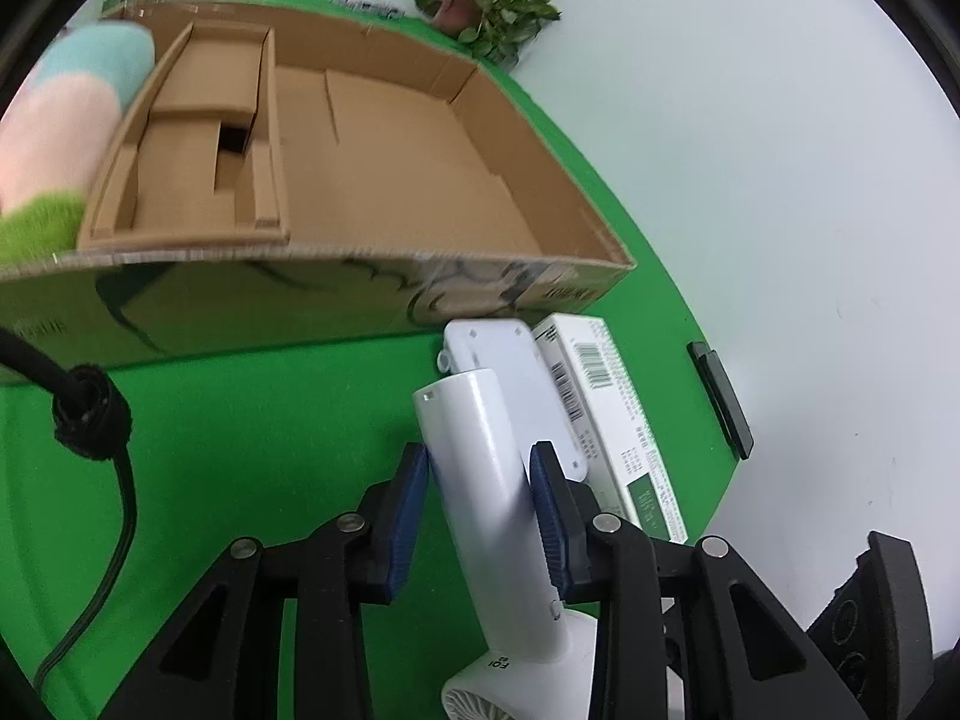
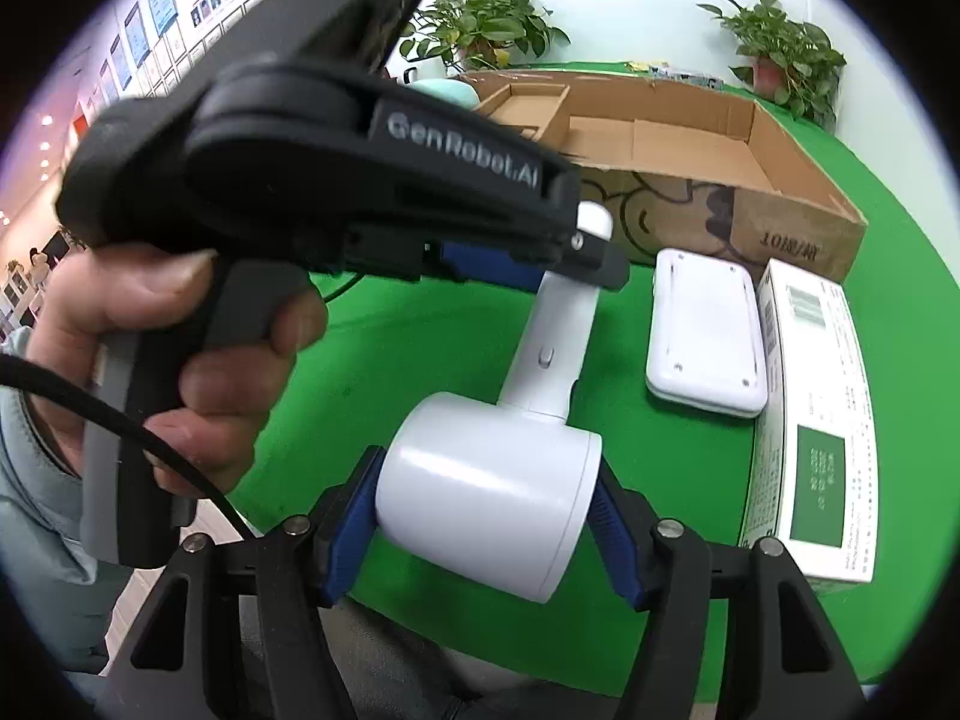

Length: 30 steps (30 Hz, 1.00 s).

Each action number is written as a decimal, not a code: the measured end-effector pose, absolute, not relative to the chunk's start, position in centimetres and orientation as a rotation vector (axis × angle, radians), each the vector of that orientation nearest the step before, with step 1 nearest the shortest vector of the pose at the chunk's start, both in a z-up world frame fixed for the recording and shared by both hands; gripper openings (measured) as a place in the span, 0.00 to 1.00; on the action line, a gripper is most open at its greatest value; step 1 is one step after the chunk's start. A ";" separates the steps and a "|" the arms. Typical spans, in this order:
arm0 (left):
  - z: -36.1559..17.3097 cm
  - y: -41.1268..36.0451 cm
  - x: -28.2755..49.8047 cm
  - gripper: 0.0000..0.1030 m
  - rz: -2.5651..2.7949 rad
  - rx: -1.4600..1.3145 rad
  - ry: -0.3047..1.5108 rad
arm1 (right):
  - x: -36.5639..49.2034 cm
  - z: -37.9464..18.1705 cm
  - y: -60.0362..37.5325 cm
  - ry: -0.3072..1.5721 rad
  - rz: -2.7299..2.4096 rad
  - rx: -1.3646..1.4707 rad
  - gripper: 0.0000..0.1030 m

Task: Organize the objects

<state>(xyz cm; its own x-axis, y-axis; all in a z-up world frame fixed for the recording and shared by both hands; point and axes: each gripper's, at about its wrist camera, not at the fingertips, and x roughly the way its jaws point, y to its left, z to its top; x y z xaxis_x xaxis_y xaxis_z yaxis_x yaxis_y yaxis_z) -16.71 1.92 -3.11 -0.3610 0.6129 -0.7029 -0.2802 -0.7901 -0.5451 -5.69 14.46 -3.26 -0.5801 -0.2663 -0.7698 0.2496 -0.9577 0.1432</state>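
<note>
The left gripper carries "GenRobot.AI" on its black body; the cardboard box beyond the fingers shows "10".

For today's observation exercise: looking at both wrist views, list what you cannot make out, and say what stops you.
- Hair dryer nozzle end: left wrist view, cut off by the bottom edge and the left tongs.
- Print on the white box: both views, too small.
- Plush toy: left wrist view, blurred and cut by the edge.
- Cardboard box left end: right wrist view, hidden by the left tongs.
</note>
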 end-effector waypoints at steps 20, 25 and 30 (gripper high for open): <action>5.2 3.0 -16.5 0.28 2.385 -1.086 -0.332 | -8.4 -0.9 14.4 0.019 -2.643 1.029 0.61; 7.0 3.2 -18.0 0.28 2.394 -1.058 -0.314 | -9.9 0.4 14.8 0.032 -2.659 0.986 0.61; 9.5 3.9 -20.3 0.28 2.410 -1.001 -0.276 | -12.1 1.9 15.3 0.078 -2.684 0.950 0.61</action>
